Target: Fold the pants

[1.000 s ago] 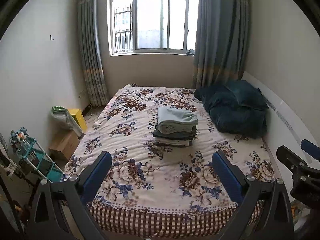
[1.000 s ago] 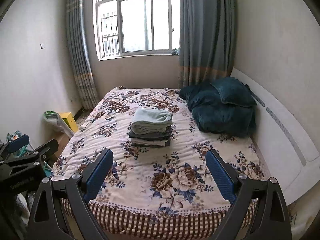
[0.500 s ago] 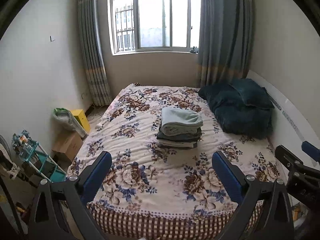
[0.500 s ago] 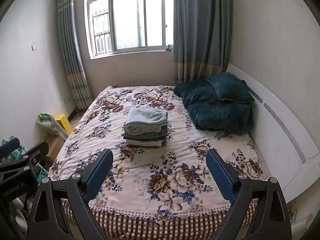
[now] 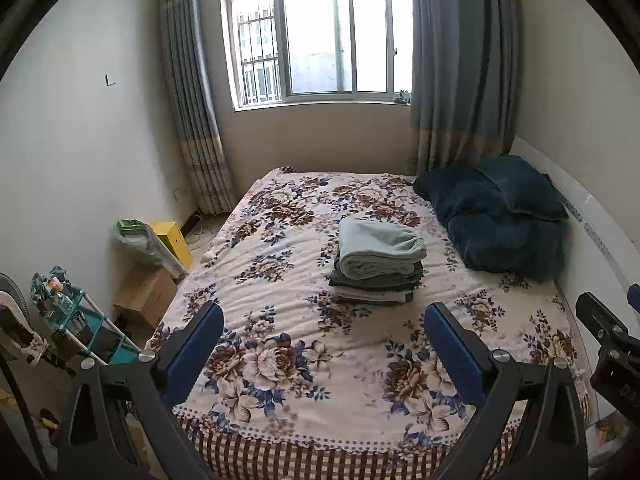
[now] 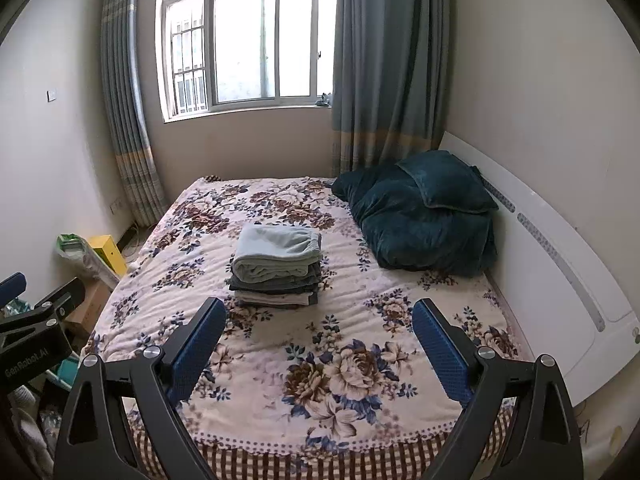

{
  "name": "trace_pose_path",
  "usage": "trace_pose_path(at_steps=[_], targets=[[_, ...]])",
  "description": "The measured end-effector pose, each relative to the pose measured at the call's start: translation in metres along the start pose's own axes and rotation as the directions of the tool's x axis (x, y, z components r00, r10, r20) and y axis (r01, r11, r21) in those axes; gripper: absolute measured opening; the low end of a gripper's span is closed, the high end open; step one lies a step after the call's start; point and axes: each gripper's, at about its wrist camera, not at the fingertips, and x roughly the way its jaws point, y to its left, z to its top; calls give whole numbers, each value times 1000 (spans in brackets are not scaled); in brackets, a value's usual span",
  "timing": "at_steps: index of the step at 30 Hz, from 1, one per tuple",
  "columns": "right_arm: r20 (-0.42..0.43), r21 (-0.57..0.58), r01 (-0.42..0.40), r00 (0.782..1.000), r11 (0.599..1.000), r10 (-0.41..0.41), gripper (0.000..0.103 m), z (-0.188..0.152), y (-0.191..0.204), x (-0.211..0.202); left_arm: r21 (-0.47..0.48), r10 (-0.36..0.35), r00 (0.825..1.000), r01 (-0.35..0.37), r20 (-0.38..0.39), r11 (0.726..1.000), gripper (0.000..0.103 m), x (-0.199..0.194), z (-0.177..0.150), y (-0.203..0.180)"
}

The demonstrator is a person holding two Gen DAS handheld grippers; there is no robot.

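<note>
A stack of folded pants [image 5: 378, 266], light green pair on top with grey and beige ones under it, sits in the middle of the floral bed [image 5: 280, 360]; it also shows in the right wrist view [image 6: 276, 268]. My left gripper [image 5: 322, 354] is open and empty, held back over the foot of the bed. My right gripper [image 6: 316, 350] is open and empty too, beside it; its body shows at the right edge of the left wrist view [image 5: 612, 344]. Both are well short of the stack.
A dark teal quilt and pillow [image 5: 504, 220] lie at the bed's right by the white headboard [image 6: 560, 264]. On the floor left stand a cardboard box [image 5: 144, 294], a yellow box [image 5: 172, 236] and a teal rack [image 5: 76, 328]. Window and curtains are behind.
Both grippers have drawn back and lifted slightly, so the bed and stack look a little farther. The stack has not moved. Both jaws stay open.
</note>
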Motion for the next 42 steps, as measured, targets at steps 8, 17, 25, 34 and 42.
trace_pose_path(at_steps=[8,17,25,34,42], targets=[[-6,-3,-4,1000,1000,4,97,3,2,5,14,-11,1000,11,5,1000,103,3,1,-1],[-6,-5,-5,1000,1000,5,98,4,4,9,7,-23,1000,23,10,1000,103,4,0,-2],[-6,-5,-8,1000,1000,8,98,3,5,11,2,-22,1000,21,16,1000,103,0,-3,-3],[-6,8,-12,1000,1000,12,98,-13,9,16,4,-23,1000,23,21,1000,103,-2,-3,-3],[-2,10,-25,1000,1000,25,98,-20,10,17,-6,-20,999,20,33,1000,103,-3,-3,3]])
